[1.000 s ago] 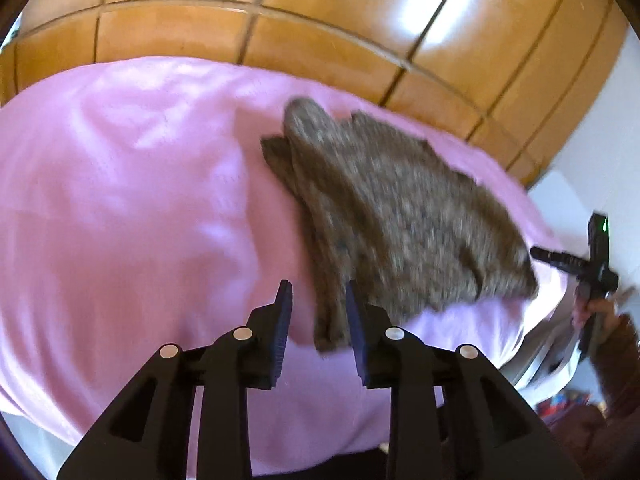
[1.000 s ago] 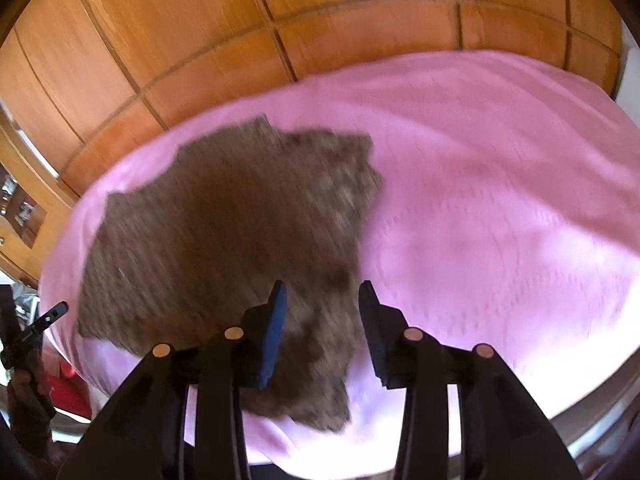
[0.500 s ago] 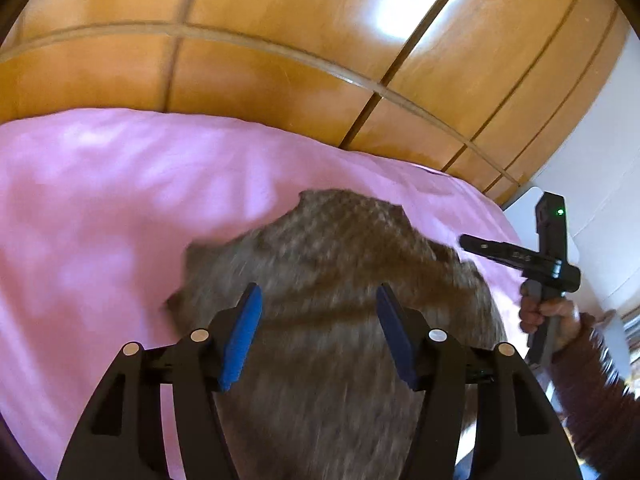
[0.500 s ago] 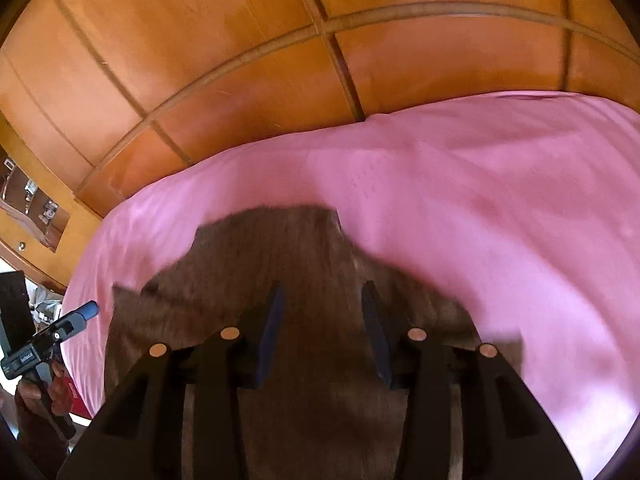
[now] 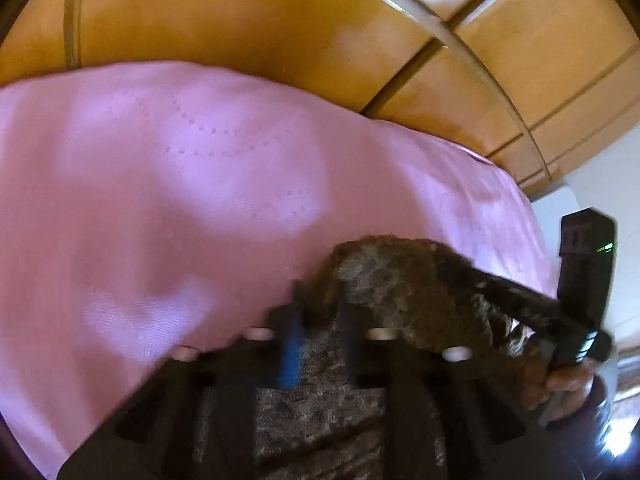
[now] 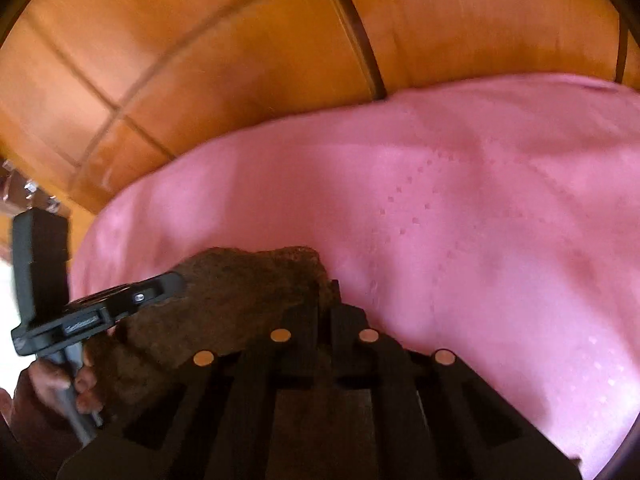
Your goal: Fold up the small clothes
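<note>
A small brown knitted garment (image 5: 400, 292) is lifted off the pink bedspread (image 5: 160, 200) and hangs between both grippers. My left gripper (image 5: 320, 312) is shut on one part of its edge. My right gripper (image 6: 325, 304) is shut on another part of the garment (image 6: 240, 296). Each gripper shows in the other's view: the right one (image 5: 520, 300) at the right of the left wrist view, the left one (image 6: 120, 300) at the left of the right wrist view. The frames are blurred, and most of the garment is hidden below the fingers.
Wooden wardrobe panels (image 5: 280, 20) rise behind the bed. The pink bedspread (image 6: 480, 220) stretches wide ahead of both grippers. A white wall (image 5: 608, 184) stands at the far right of the left wrist view.
Both grippers came down onto the flat garment, closed on its edge and raised it off the bedspread. The two grippers are now close together.
</note>
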The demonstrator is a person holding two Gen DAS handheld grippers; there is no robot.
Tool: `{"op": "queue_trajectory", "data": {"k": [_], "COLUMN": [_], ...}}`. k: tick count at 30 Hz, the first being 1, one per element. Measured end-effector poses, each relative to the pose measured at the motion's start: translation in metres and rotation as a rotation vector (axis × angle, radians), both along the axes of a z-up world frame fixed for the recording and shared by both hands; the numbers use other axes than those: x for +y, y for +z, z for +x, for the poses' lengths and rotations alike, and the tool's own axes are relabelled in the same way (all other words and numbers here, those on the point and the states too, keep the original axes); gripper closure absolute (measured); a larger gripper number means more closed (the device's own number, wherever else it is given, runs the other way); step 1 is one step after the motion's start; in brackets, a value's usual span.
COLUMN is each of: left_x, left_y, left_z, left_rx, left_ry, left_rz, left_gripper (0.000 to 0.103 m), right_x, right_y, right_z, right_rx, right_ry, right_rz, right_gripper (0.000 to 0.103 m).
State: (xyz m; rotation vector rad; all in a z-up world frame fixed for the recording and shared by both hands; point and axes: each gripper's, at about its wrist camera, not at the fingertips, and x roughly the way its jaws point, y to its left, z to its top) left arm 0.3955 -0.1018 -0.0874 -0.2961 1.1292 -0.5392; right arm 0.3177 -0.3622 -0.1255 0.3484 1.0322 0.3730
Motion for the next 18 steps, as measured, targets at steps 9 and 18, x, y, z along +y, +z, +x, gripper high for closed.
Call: {"op": "queue_trajectory", "data": {"k": [9,18], "left_x": [0.034,0.067], "left_y": [0.046,0.027], "left_z": [-0.121,-0.204], "left_rx": [-0.225,-0.161], "left_ry": [-0.121,-0.055], "left_rz": [-0.005,-0.044], "left_gripper": [0.098,0.098], "right_x": [-0.005,-0.059], "right_y": [0.024,0.031], "right_z": [-0.136,-0.235], "right_rx": [-0.132,-0.125], "right_ry": [0.121,-0.068], "right_rz": [-0.023,0.042], "right_gripper": [0.099,0.044]}}
